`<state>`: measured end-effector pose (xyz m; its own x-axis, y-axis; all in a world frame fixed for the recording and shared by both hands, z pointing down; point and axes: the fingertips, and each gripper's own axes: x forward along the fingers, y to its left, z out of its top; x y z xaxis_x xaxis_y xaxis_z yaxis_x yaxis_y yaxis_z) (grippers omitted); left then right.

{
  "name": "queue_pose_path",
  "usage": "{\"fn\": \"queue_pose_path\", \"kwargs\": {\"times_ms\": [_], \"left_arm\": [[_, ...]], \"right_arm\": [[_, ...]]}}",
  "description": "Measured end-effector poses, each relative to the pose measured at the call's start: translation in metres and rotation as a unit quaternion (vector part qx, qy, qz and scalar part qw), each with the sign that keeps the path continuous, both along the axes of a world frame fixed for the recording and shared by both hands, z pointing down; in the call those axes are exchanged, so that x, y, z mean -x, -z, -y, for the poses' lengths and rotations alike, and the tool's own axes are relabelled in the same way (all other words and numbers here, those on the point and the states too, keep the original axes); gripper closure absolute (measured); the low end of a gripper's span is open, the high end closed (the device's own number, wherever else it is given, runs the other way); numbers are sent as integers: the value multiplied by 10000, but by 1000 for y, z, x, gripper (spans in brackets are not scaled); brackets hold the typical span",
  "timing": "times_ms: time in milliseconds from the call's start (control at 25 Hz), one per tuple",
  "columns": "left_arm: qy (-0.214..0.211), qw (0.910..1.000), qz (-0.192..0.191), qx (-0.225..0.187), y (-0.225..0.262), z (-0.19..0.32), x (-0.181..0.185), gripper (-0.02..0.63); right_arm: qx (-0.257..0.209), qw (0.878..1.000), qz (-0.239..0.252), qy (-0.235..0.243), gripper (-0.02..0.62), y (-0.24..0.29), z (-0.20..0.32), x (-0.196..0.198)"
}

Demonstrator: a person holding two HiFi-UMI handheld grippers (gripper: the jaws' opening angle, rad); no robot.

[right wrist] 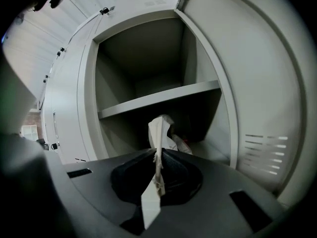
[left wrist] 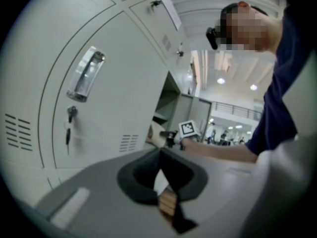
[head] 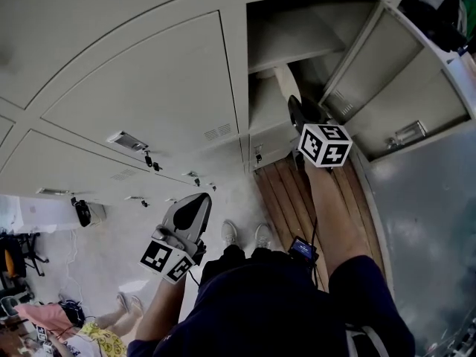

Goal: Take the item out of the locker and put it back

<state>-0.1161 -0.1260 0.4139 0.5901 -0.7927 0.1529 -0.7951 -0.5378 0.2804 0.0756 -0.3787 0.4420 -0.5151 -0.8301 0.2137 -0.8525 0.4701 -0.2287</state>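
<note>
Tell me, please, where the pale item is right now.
In the right gripper view, the pale item is pinched in the right gripper's fingers at the mouth of the open locker, below its shelf.

There are two grippers, the left gripper (head: 195, 203) and the right gripper (head: 294, 107), and two marker cubes, the left cube (head: 167, 259) and the right cube (head: 325, 144). One locker (right wrist: 148, 58) stands open, with one shelf (right wrist: 163, 97) and one door (right wrist: 247, 83). One pale crumpled item (right wrist: 161, 130) shows, and two white shoes (head: 229, 233).

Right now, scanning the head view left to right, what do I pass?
A metal handle on a closed grey locker door → left gripper → pair of white shoes → right gripper pinching a pale crumpled item → open grey locker door.
</note>
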Motion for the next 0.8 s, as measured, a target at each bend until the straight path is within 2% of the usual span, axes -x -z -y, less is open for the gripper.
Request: {"fn": "queue_pose_path", "kwargs": {"times_ms": [440, 800], "left_arm": [[-79, 9999, -17, -115, 5, -19, -27, 601], [43, 9998, 9, -211, 8, -36, -44, 603]], "right_arm": [[-60, 9998, 165, 7, 578, 14, -34, -29], [-131, 9994, 266, 180, 578, 24, -67, -45]]}}
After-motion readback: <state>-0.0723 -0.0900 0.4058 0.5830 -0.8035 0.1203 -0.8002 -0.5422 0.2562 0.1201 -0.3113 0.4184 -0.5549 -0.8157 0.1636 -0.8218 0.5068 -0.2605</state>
